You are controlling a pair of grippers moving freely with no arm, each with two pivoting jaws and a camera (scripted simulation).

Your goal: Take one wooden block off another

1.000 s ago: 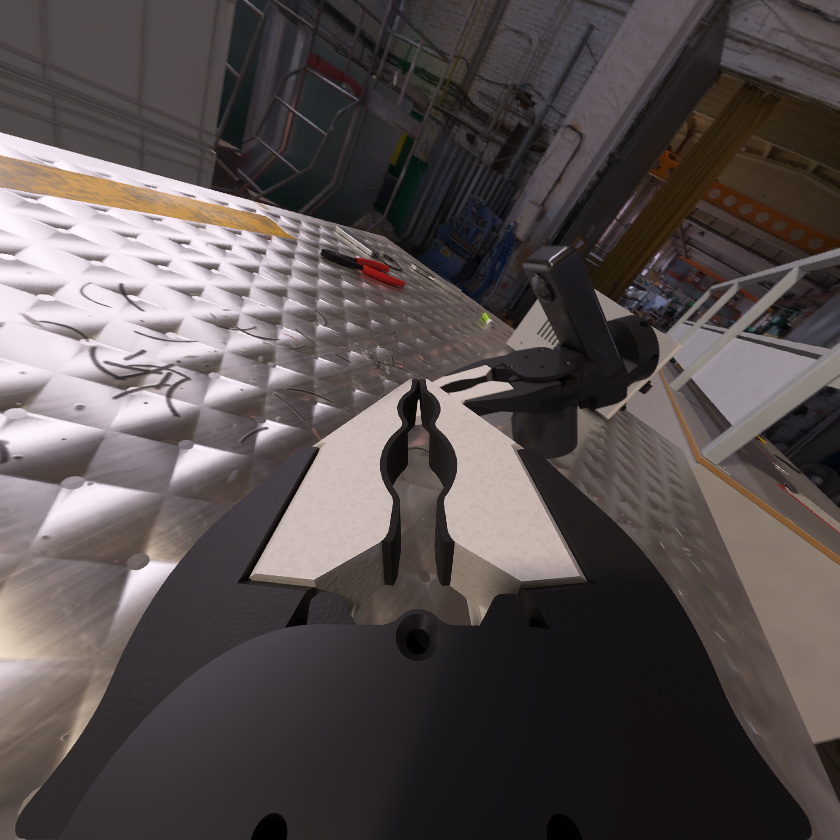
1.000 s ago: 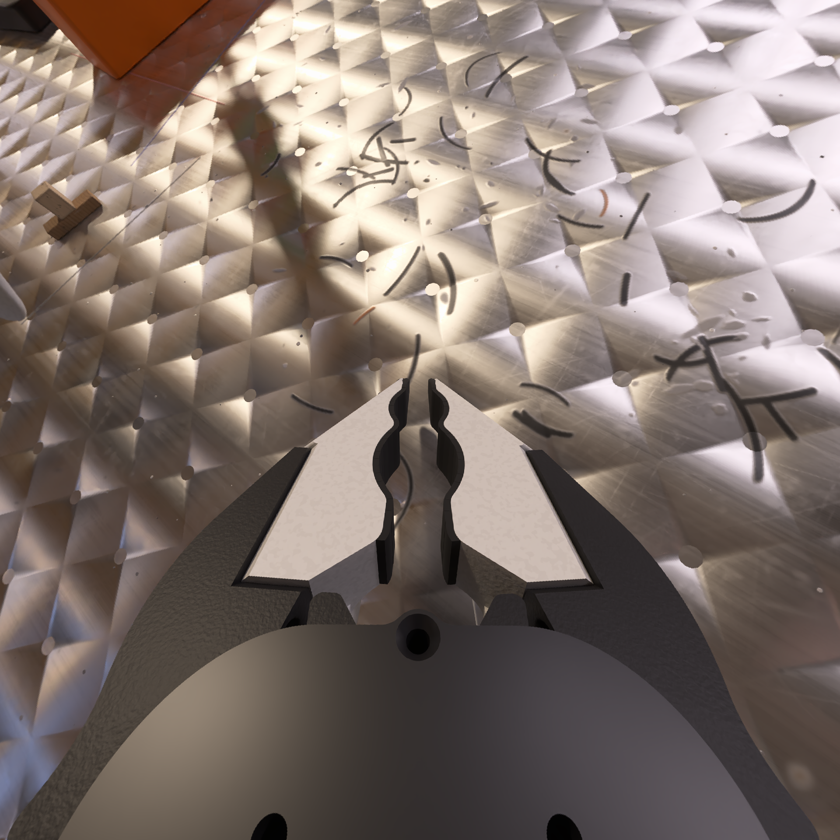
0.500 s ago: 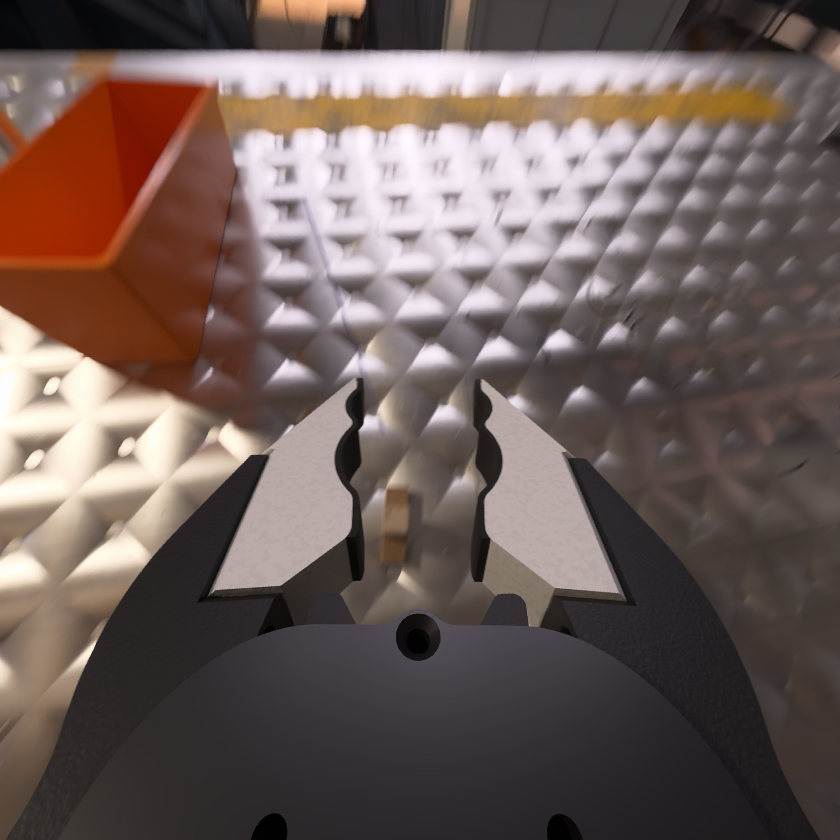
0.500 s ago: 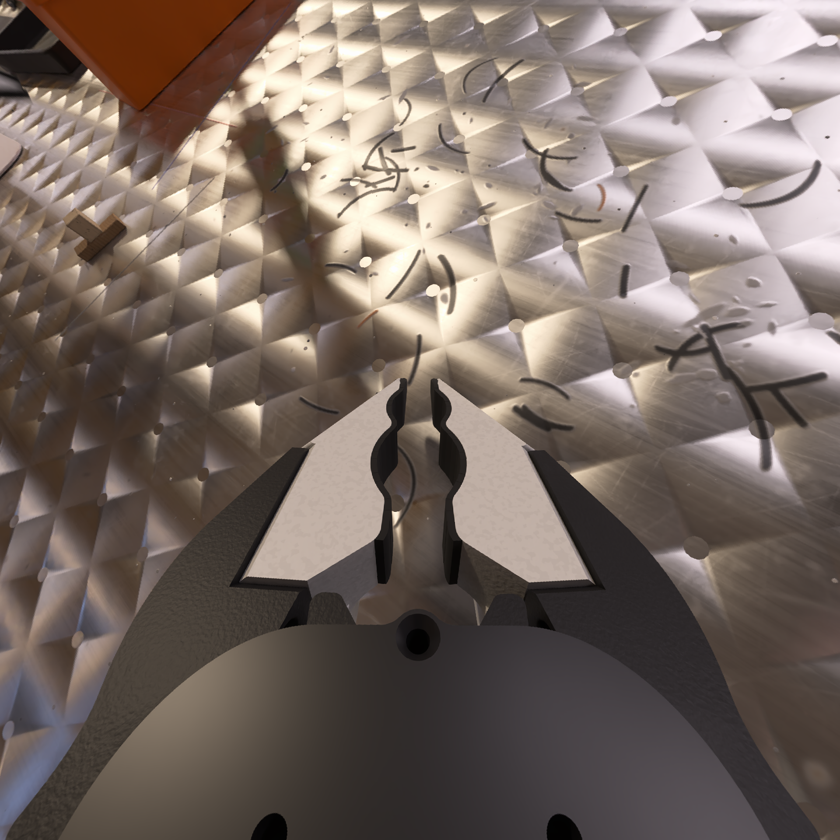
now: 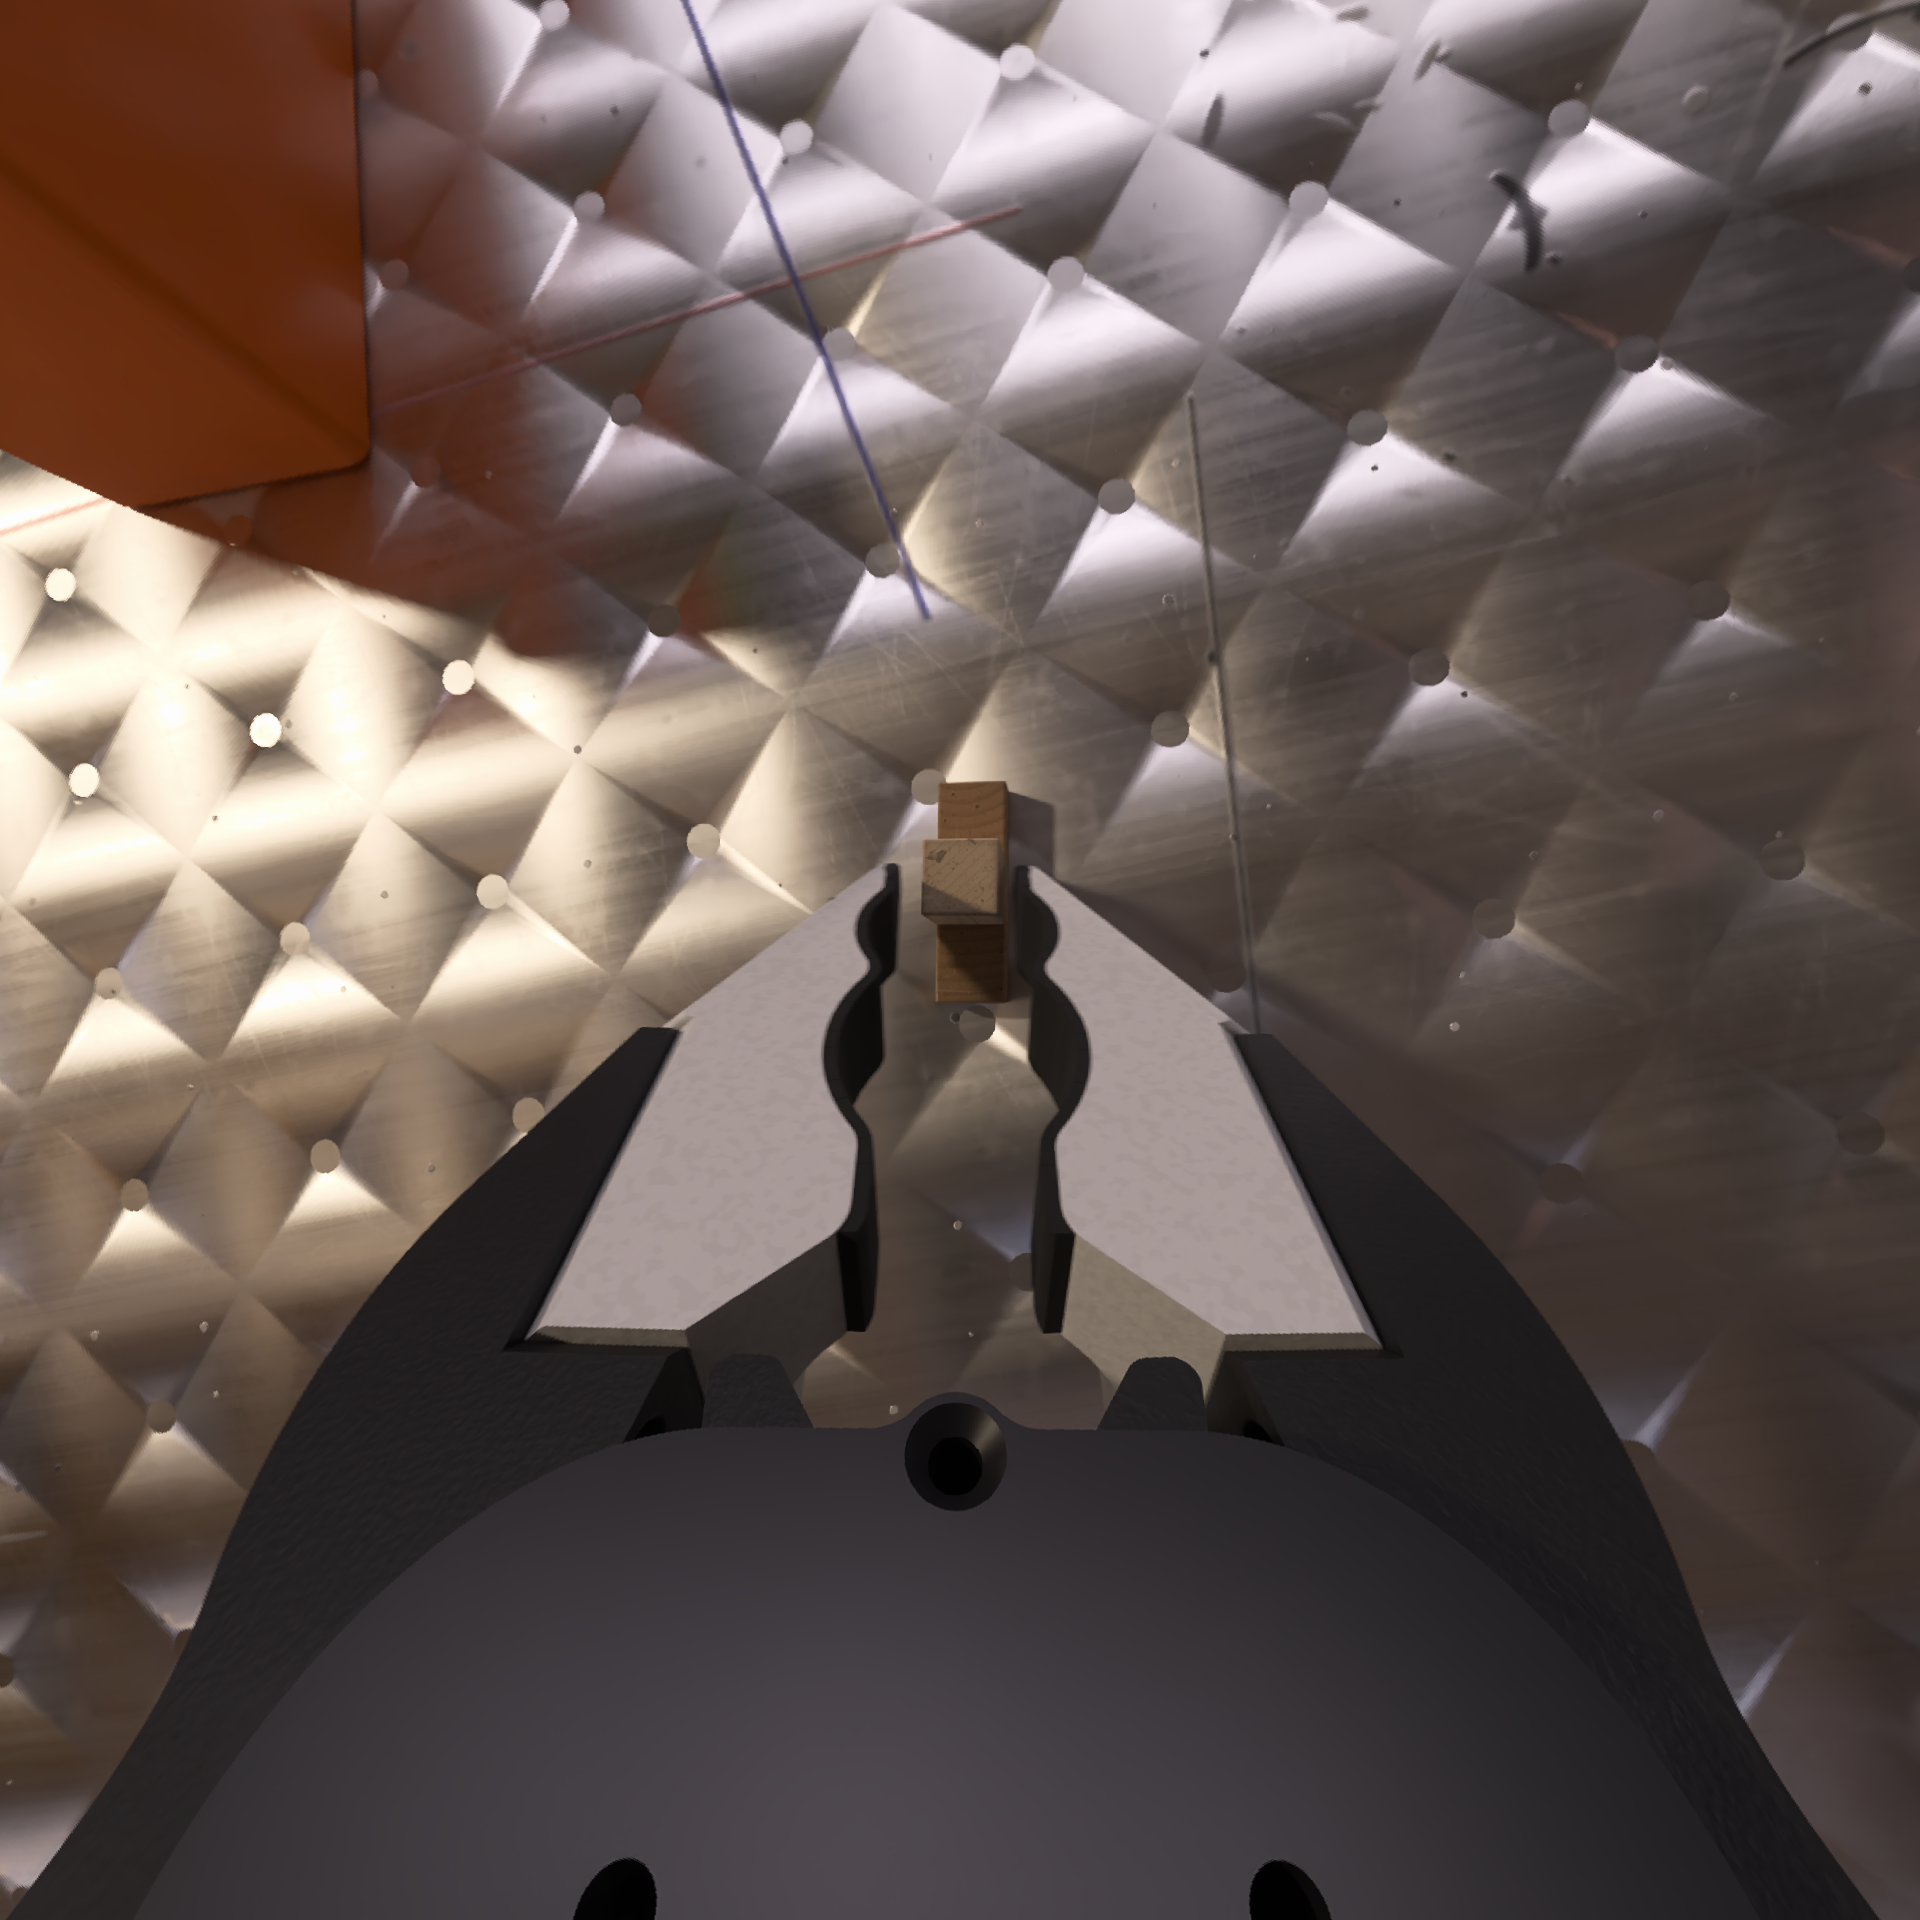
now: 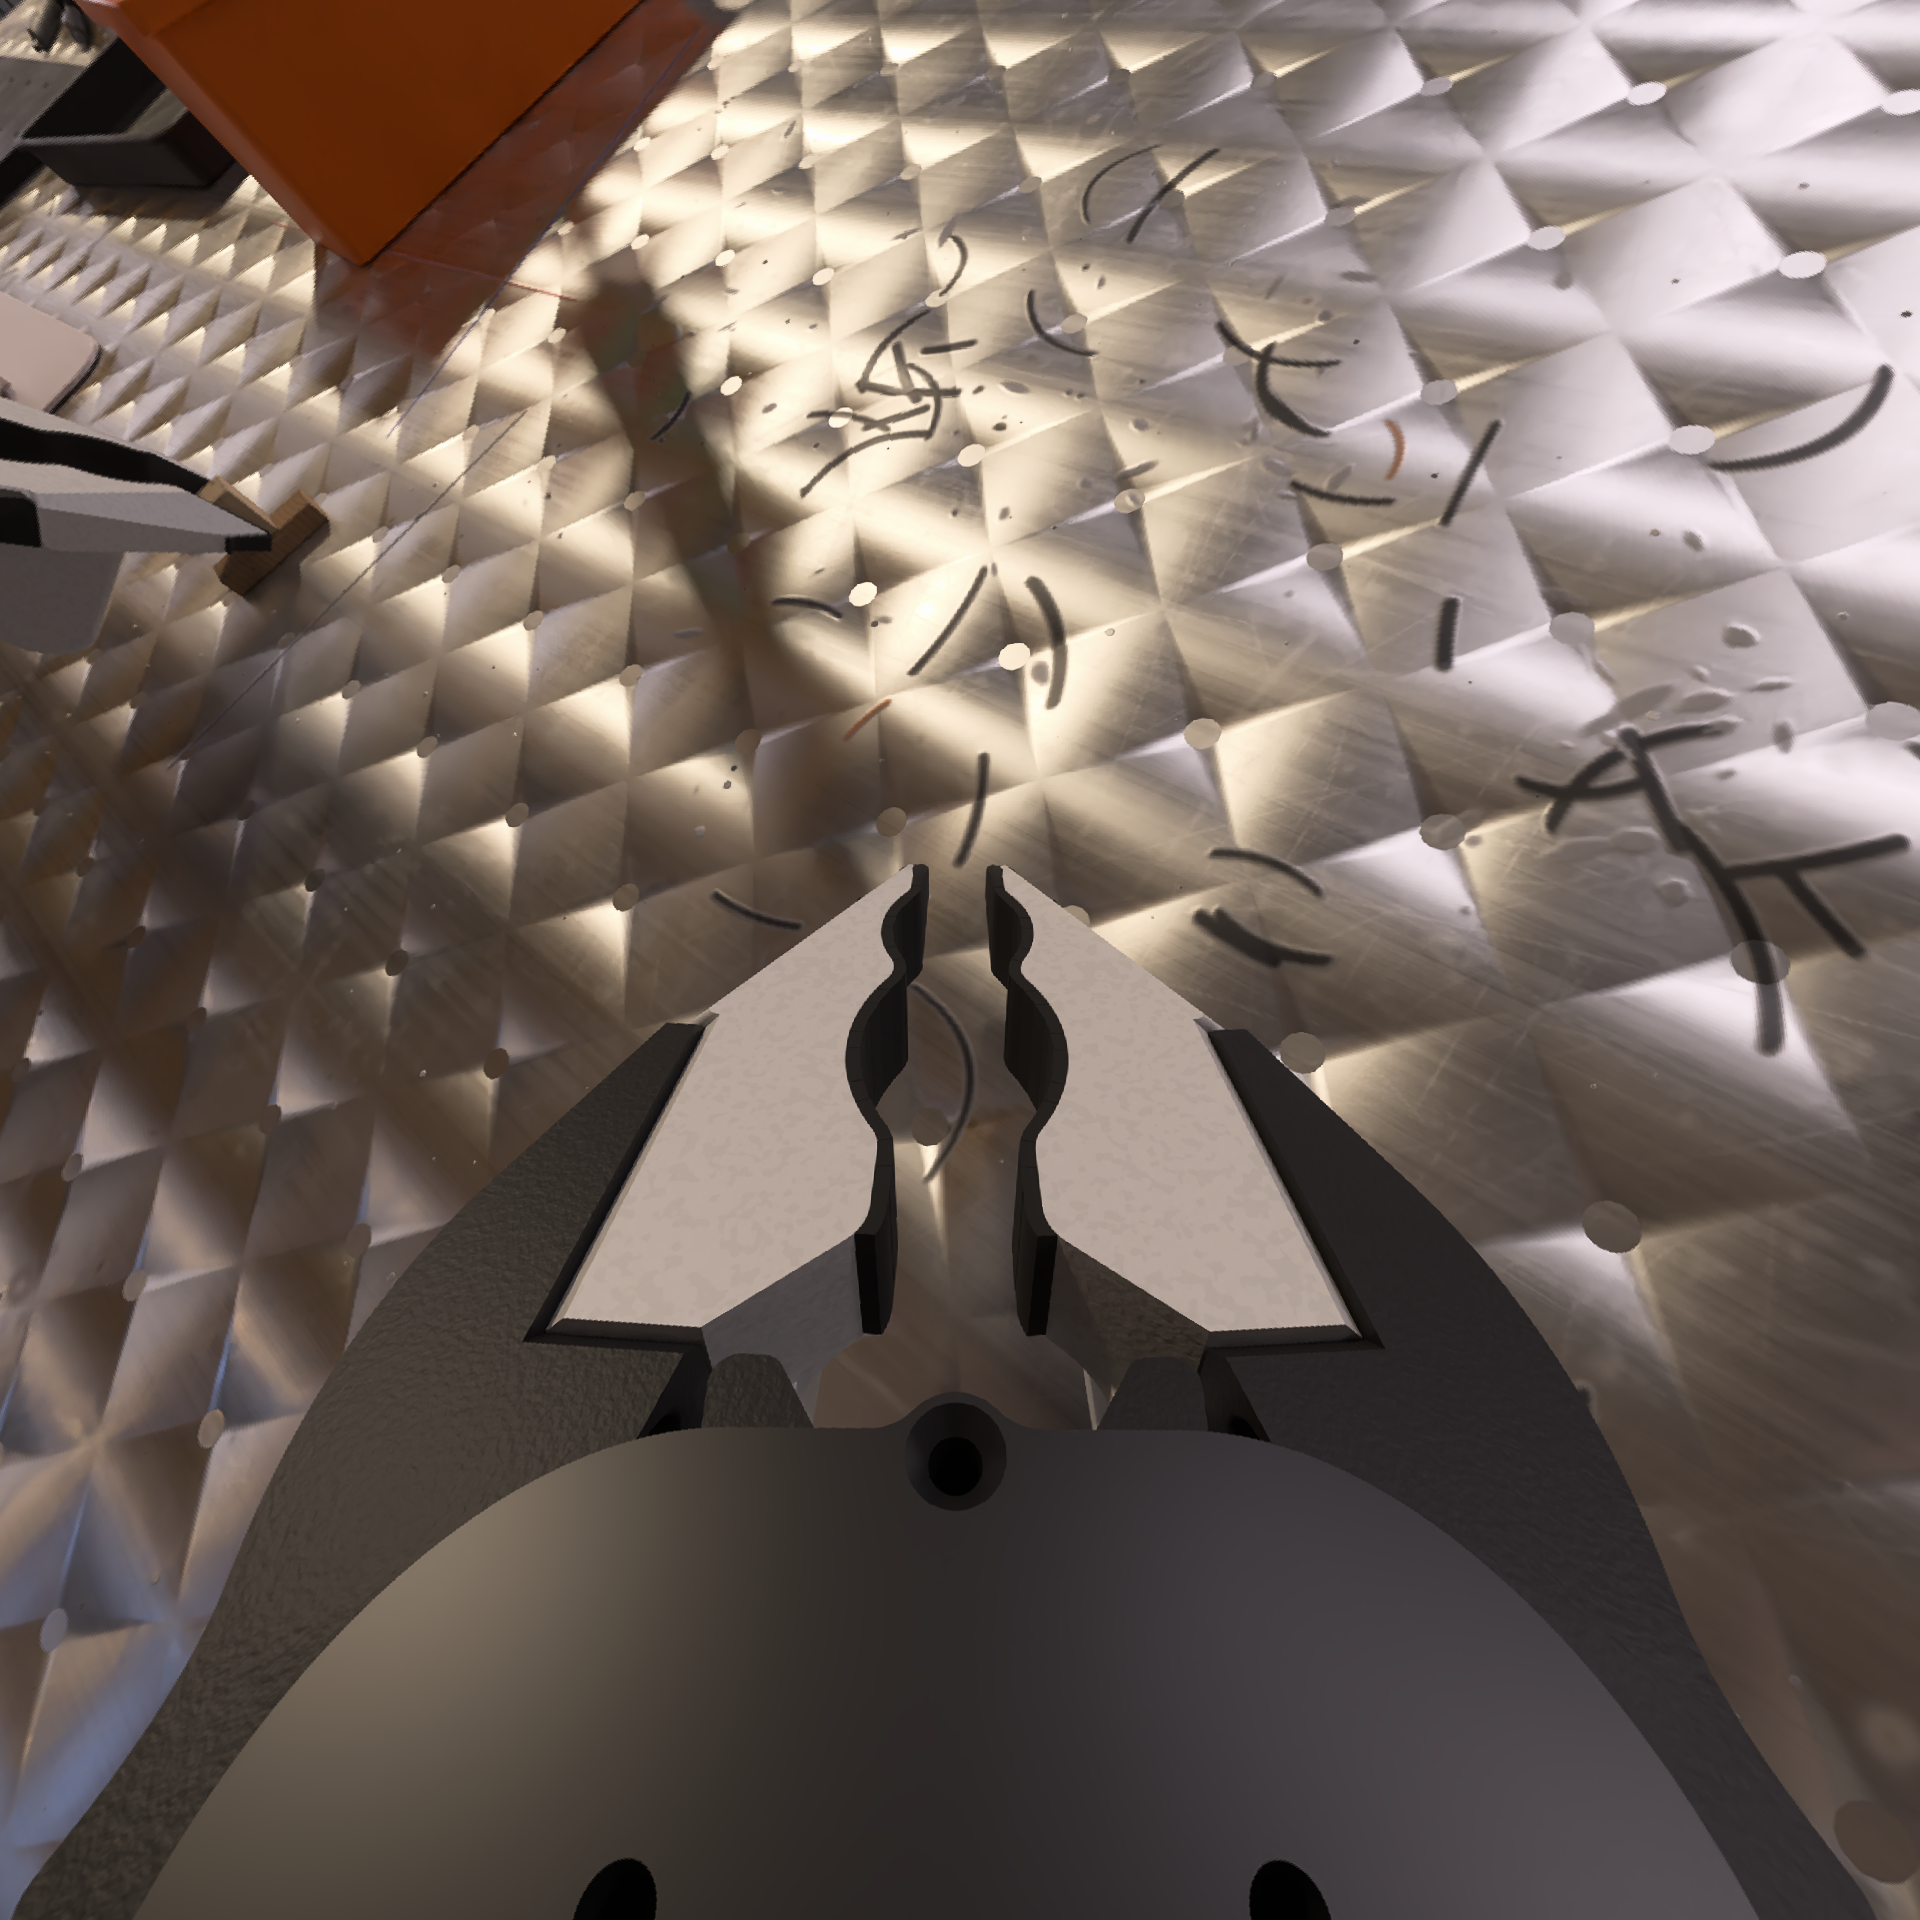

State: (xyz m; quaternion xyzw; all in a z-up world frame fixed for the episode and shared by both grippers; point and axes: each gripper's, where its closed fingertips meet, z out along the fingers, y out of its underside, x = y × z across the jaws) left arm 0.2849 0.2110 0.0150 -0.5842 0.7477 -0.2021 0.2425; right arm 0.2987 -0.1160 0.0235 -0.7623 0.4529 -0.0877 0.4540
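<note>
Two blocks: we're straddling the top block point(image 5: 964, 879) with left gripper point(image 5: 954, 883) jaws spread to lift it off the bottom block point(image 5: 972, 961); right gripper point(image 6: 954, 883) is idling, slightly parted, empty.

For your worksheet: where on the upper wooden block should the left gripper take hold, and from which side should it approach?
Grip the upper wooden block across its two side faces, coming from above along the line the left gripper is already on. It lies crosswise on the lower wooden block, so its sides are free, and the open fingertips already flank it.
</note>
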